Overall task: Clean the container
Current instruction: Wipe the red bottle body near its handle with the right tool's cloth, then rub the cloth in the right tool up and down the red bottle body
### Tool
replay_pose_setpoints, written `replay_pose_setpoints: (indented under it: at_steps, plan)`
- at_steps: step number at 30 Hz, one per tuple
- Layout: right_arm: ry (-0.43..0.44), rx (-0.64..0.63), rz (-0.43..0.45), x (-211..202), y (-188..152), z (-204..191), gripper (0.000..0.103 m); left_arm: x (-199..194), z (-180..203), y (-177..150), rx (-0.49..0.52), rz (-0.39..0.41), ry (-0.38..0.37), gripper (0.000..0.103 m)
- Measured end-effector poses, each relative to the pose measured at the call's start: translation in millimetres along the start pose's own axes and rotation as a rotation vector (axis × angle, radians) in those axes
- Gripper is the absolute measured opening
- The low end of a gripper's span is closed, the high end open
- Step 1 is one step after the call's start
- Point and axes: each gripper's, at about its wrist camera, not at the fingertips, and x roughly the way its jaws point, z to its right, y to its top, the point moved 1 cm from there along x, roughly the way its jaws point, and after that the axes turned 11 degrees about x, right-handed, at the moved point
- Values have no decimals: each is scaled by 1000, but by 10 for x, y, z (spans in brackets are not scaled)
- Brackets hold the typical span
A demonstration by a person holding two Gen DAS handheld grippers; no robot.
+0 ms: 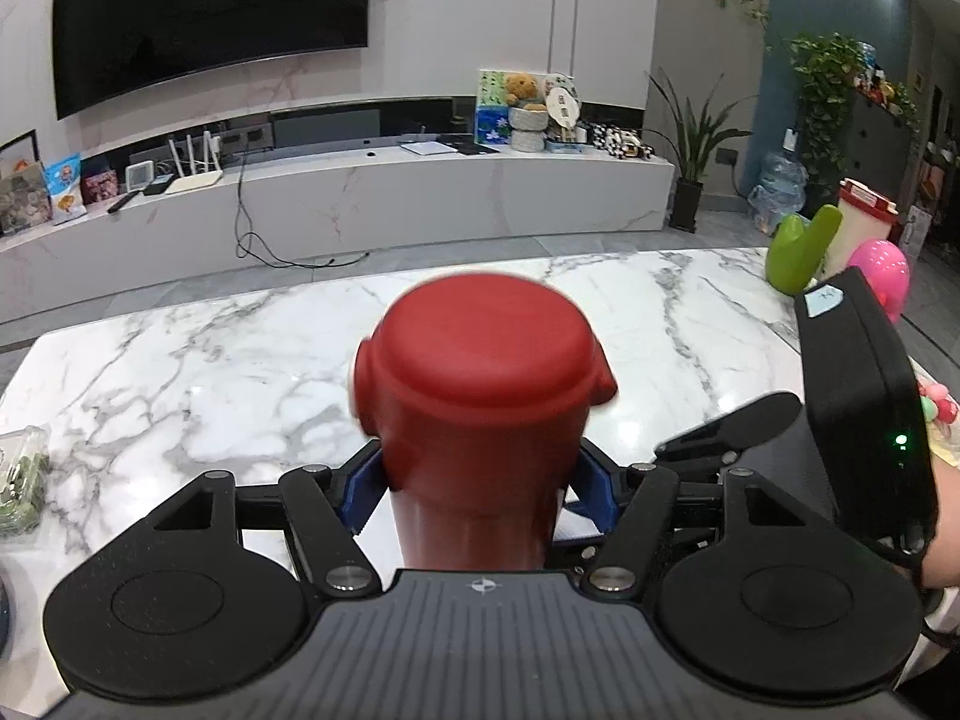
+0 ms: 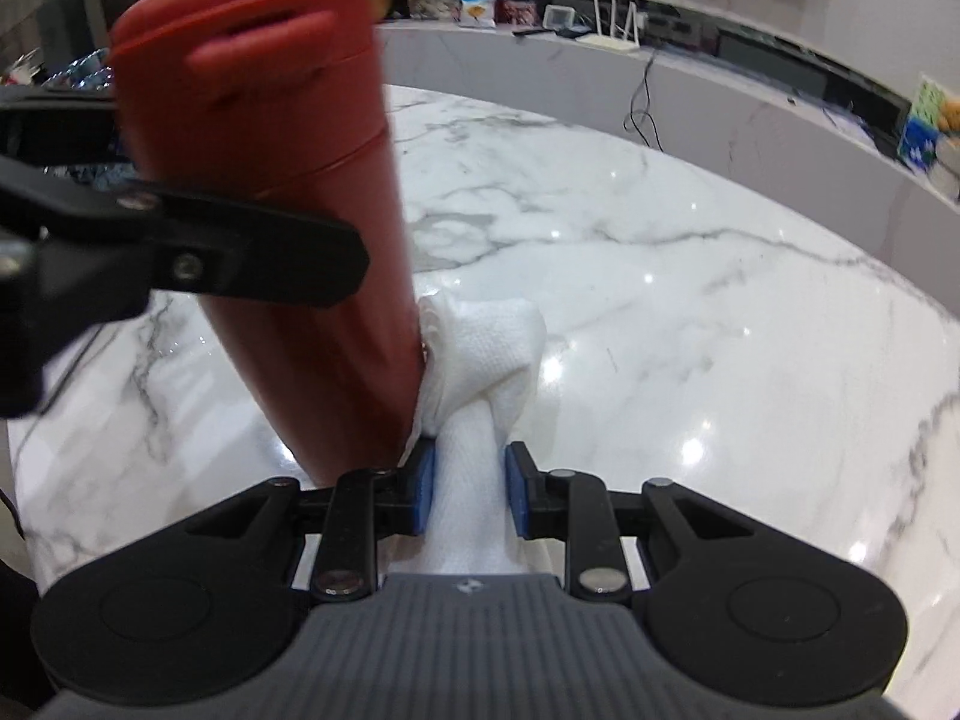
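Observation:
A red bottle (image 1: pixel 480 396) with its lid on stands upright over the marble table (image 1: pixel 210 360), and my left gripper (image 1: pixel 477 489) is shut on its body with the blue pads on both sides. In the right wrist view the same bottle (image 2: pixel 264 150) leans at the left, with a black finger of the left gripper (image 2: pixel 240 252) across it. My right gripper (image 2: pixel 468 480) is shut on a rolled white cloth (image 2: pixel 480 348). The cloth's bunched end presses against the bottle's lower side. The right gripper's black housing (image 1: pixel 852 396) shows at the right edge.
A green toy (image 1: pixel 801 252), a pink toy (image 1: pixel 882 270) and a white jug with a red lid (image 1: pixel 864 210) stand at the table's far right. A clear plastic box (image 1: pixel 21 480) sits at the left edge. A low TV console lies beyond the table.

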Motion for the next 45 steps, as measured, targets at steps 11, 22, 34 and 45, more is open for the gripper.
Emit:
replay_pose_setpoints:
  at_steps: [11, 22, 34, 45]
  plan:
    - [3, 58, 44, -172, -29, 102, 28, 28, -8, 13, 24, 9, -12, 63]
    - [13, 82, 251, -456, 170, 252, 28, -4, 17, -46, -37, -21, 37, 75]
    - [68, -123, 315, -721, 102, 21, 28, -90, 76, -63, 28, -20, 22, 63]
    - [40, -176, 229, -526, -10, -40, 28, -64, -38, -76, 97, -27, -68, 62]
